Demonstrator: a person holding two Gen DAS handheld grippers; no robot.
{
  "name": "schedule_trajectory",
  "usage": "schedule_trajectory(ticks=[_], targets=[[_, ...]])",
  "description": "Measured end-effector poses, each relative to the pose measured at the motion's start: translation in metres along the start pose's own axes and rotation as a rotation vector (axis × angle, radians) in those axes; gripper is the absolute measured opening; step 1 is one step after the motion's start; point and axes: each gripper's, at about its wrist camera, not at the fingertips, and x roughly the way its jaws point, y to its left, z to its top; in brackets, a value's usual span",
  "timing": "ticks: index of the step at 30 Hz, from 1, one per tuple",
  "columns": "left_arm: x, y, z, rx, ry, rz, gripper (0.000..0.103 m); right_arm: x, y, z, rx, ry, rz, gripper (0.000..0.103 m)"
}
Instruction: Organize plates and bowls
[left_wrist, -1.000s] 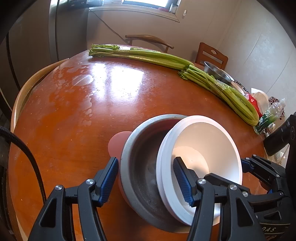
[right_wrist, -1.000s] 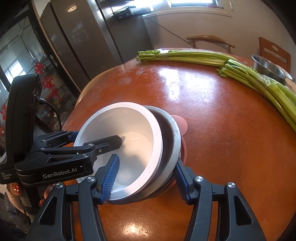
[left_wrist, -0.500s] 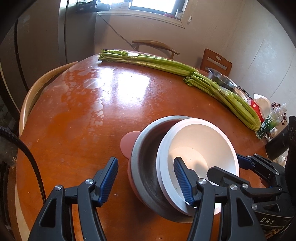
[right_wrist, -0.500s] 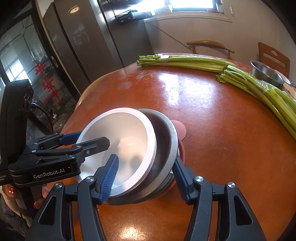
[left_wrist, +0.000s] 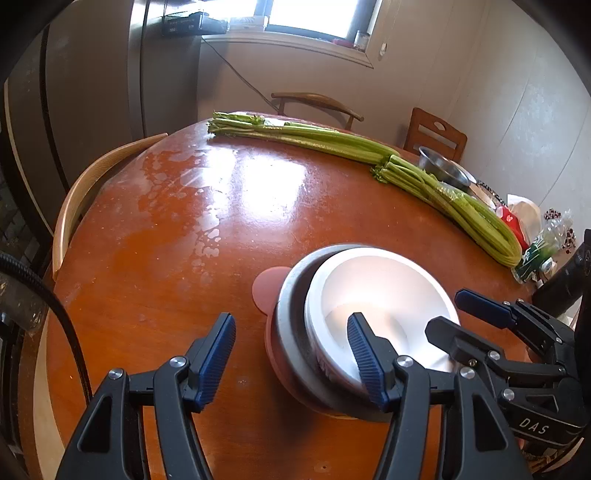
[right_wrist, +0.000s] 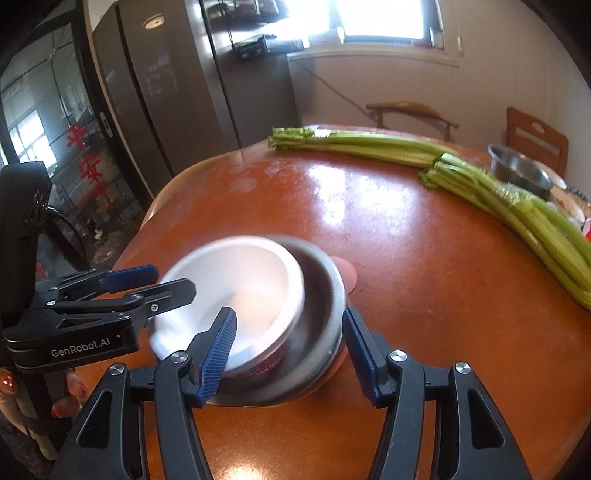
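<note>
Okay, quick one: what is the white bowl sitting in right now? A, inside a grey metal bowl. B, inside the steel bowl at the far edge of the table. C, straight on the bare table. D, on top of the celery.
A: the white bowl sits off-centre inside the grey metal bowl, which rests on a pink plate.

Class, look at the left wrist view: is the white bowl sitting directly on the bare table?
No, the white bowl sits tilted inside the metal bowl.
</note>
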Motion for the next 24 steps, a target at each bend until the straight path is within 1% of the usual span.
schedule_trajectory(ticks=[5,14,16,19,24], targets=[[-0.006,-0.003,-0.002,0.004,-0.017,0.011,0.063,-0.005,-0.001,0.0,-0.004,-0.009,-0.009,0.061],[-0.028,-0.016,-0.018,0.011,-0.08,0.05,0.063,-0.034,0.004,-0.01,-0.021,-0.073,-0.025,0.062],[-0.034,-0.021,-0.024,0.013,-0.09,0.053,0.063,-0.042,0.006,-0.016,-0.031,-0.087,-0.036,0.062],[-0.041,-0.027,-0.036,0.019,-0.098,0.049,0.063,-0.053,0.011,-0.025,-0.052,-0.107,-0.052,0.065],[-0.05,-0.037,-0.059,0.023,-0.114,0.077,0.063,-0.069,0.019,-0.046,-0.074,-0.136,-0.077,0.066]])
